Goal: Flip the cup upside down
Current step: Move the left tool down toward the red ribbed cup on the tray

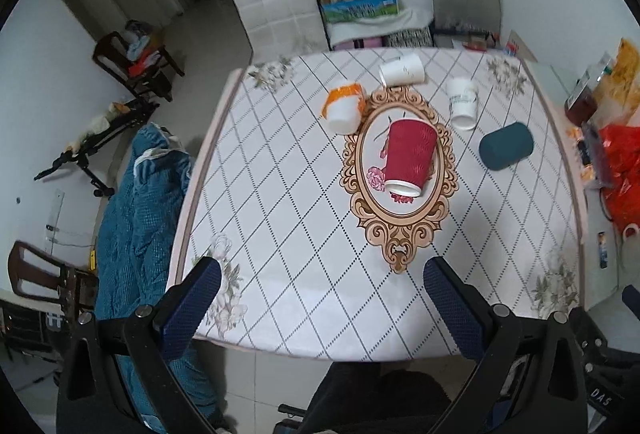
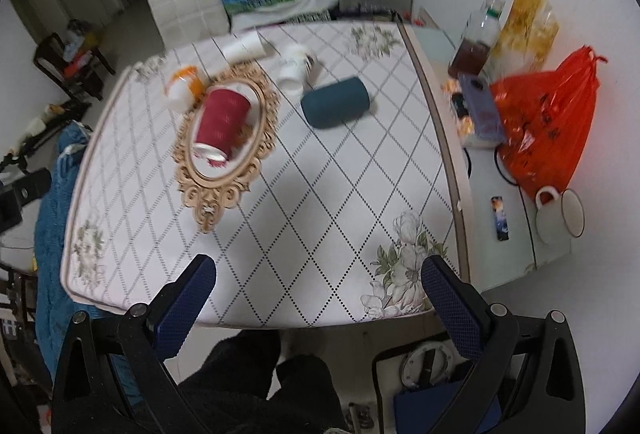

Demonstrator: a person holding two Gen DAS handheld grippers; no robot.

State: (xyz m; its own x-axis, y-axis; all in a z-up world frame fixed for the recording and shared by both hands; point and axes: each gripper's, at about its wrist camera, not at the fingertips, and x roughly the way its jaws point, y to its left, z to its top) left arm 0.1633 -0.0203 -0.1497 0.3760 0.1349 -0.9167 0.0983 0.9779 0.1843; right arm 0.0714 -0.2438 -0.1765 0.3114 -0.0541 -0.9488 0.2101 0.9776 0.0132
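Both my tongs hang apart, empty, over the near edge of the surface (image 1: 304, 274); the red cup (image 1: 408, 158) stands ahead on the oval mat (image 1: 400, 234), right of my left tongs (image 1: 322, 288), far left of my right tongs (image 2: 318, 284); left looks nearer.

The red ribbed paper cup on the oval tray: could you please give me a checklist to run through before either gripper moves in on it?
1. Red ribbed paper cup in view of both cameras: ok.
2. Cup sits on the ornate oval wooden tray, white rim toward the camera; whether it is standing or lying down: cannot tell.
3. Left gripper open, holding nothing: ok.
4. Right gripper open, holding nothing: ok.
5. Fingers near the cup: not ok, both are back at the near table edge.
6. Clear room beside the cup: not ok, the orange-and-white paper cup lies at the tray's edge.
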